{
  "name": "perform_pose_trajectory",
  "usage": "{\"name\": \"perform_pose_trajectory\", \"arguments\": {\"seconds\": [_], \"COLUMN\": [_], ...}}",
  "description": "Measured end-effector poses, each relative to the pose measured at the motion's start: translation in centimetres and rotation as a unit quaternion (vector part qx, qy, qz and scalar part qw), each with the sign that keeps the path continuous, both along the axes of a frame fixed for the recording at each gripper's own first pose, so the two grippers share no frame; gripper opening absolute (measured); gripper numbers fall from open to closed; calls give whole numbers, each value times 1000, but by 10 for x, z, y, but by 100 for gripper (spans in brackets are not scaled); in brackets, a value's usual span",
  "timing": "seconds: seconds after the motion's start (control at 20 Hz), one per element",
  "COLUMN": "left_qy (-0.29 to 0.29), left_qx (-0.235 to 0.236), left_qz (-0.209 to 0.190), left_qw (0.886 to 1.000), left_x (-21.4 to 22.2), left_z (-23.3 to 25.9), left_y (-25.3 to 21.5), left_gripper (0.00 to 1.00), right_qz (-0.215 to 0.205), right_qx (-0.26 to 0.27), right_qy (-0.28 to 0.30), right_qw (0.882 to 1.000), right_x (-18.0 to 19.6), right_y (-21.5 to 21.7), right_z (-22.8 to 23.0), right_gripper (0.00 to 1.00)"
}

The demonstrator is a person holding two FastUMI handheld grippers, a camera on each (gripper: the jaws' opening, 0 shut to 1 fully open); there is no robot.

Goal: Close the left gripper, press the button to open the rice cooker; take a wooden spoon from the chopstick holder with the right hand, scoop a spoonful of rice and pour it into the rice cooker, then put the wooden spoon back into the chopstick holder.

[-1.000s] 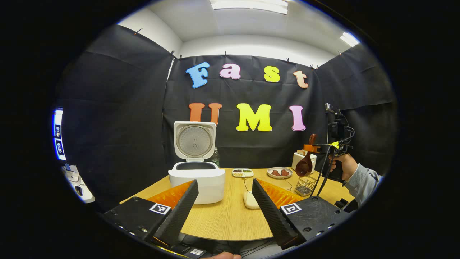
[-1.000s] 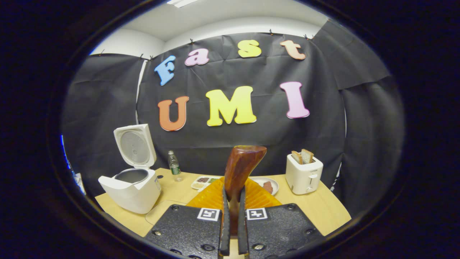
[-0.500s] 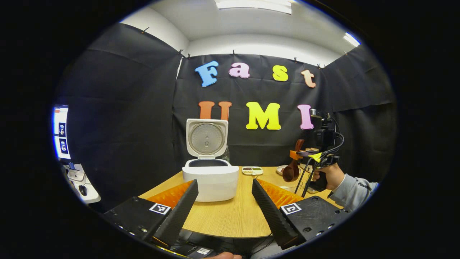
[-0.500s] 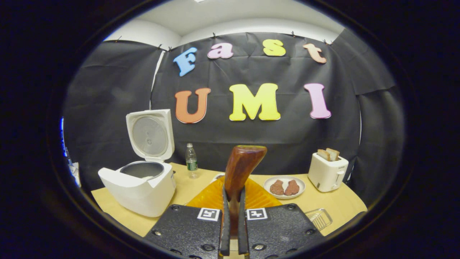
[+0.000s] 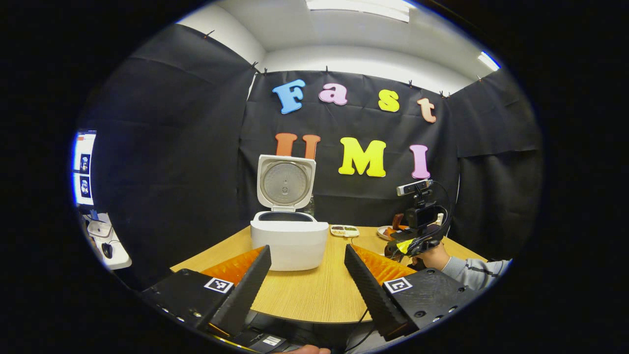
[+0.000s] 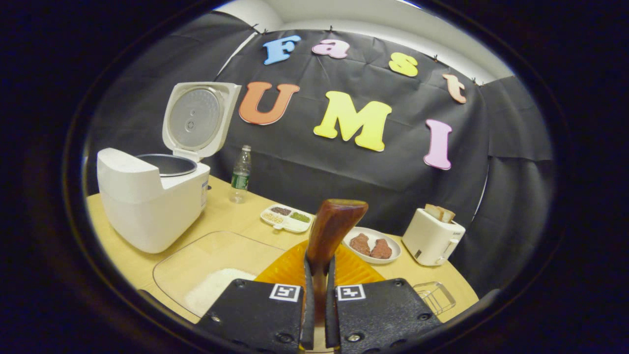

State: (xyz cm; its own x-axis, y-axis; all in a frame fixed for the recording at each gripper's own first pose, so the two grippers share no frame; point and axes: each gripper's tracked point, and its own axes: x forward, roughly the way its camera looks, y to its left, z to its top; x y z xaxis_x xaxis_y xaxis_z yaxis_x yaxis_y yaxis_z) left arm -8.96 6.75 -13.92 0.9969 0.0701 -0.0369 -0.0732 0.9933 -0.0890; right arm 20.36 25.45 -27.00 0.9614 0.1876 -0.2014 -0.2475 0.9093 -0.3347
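The white rice cooker (image 5: 289,242) stands on the table with its lid (image 5: 286,183) raised upright; the same cooker (image 6: 147,206) is at the left of the right gripper view. My left gripper (image 5: 307,250) hangs open in front of it, holding nothing. My right gripper (image 6: 318,275) is shut on the brown wooden spoon (image 6: 333,228), whose handle sticks up between the fingers; the bowl is hidden below. A clear container (image 6: 172,265) with white rice (image 6: 211,292) lies just below and left of that gripper. The chopstick holder (image 6: 432,296) sits low right. In the left gripper view a hand holds the right gripper (image 5: 417,236) low over the table.
A water bottle (image 6: 240,175) stands behind the cooker. A sectioned dish (image 6: 287,218), a plate of meat (image 6: 372,246) and a toaster (image 6: 432,236) with bread line the table's far side. The wooden table (image 5: 314,295) ends close to my left gripper.
My right gripper, still holding the spoon, has come down and moved left toward the rice container, tilting as it went. The left gripper stays open and has only drifted slightly.
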Motion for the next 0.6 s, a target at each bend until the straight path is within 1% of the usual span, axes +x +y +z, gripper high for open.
{"name": "perform_pose_trajectory", "arguments": {"seconds": [0.2, 0.35, 0.4, 0.5, 0.6], "left_qy": [1, 2, 3, 7, 7], "left_qx": [9, 4, 2, -1, -2], "left_qz": [4, 0, 1, 5, 4], "left_qw": [1000, 1000, 1000, 1000, 1000], "left_x": [1, 5, 5, 6, 7], "left_z": [0, -2, -4, -7, -9], "left_y": [3, 1, 4, 7, 7], "left_gripper": [94, 94, 94, 94, 94], "right_qz": [2, 3, 7, 8, 20], "right_qx": [-7, 5, 23, 66, 126], "right_qy": [7, 25, 42, 64, 100], "right_qw": [1000, 1000, 999, 996, 987], "right_x": [4, 6, 6, 4, 0], "right_y": [9, 13, 17, 21, 32], "right_z": [-4, -11, -20, -20, -24], "right_gripper": [14, 14, 14, 14, 14]}}
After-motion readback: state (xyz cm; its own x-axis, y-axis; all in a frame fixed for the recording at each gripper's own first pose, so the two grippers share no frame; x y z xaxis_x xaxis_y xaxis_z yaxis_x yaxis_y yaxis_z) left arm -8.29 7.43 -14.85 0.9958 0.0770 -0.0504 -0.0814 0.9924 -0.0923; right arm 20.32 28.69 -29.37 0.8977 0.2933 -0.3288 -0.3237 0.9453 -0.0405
